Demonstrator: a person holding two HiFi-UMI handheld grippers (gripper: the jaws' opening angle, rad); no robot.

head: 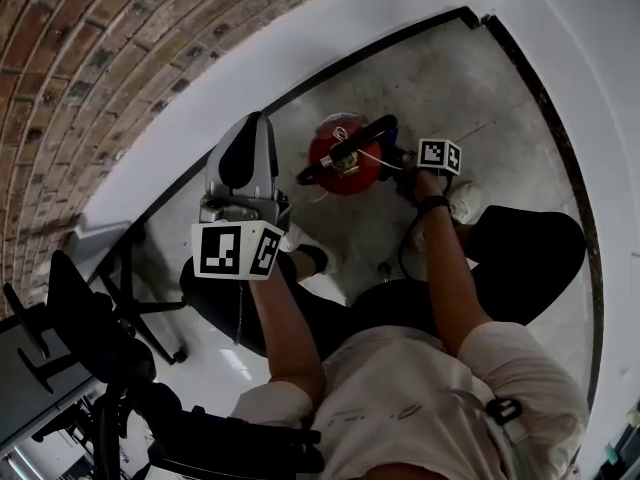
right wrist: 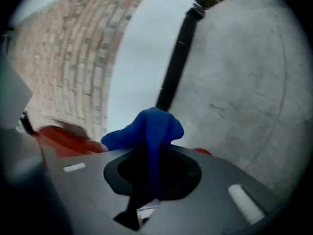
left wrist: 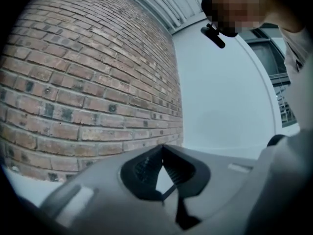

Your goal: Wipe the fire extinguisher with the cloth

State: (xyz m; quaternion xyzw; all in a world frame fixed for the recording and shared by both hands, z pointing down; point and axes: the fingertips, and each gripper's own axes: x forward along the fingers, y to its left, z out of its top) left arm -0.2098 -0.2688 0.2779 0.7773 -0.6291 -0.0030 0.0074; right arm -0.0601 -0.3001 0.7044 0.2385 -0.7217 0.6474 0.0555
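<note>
Here, a red fire extinguisher [head: 343,163] stands on the grey concrete floor [head: 470,88], close to the floor's far edge, where a black skirting strip [head: 380,43] runs along the foot of a white wall [head: 300,38]. Seen from above, its black lever handle [head: 352,148] and brass valve [head: 346,161] crown the red body. Just beside it, on the person's right, the right tongs [right wrist: 151,153] are lowered to the extinguisher's side, their marker cube [head: 440,155] turned up towards the head camera. Their jaws are clamped on a blue cloth [right wrist: 152,129], which bunches up out of the jaws. In the right gripper view the red body shows just behind the cloth and to its left. Whether the cloth touches the red surface cannot be told.

The left tongs [head: 256,123] are held higher and well apart from the extinguisher, over the floor's left side. In the left gripper view their jaws are closed tip to tip with nothing between them, and they face a brick wall [left wrist: 88,82] where it meets the white one.

The person crouches over the spot in a pale T-shirt [head: 420,398] and dark trousers [head: 520,258], a dark band on the right wrist [head: 432,205]. One pale shoe [head: 465,200] rests on the floor near the right tongs. A black-framed chair [head: 90,318] stands at the floor's near left corner.
</note>
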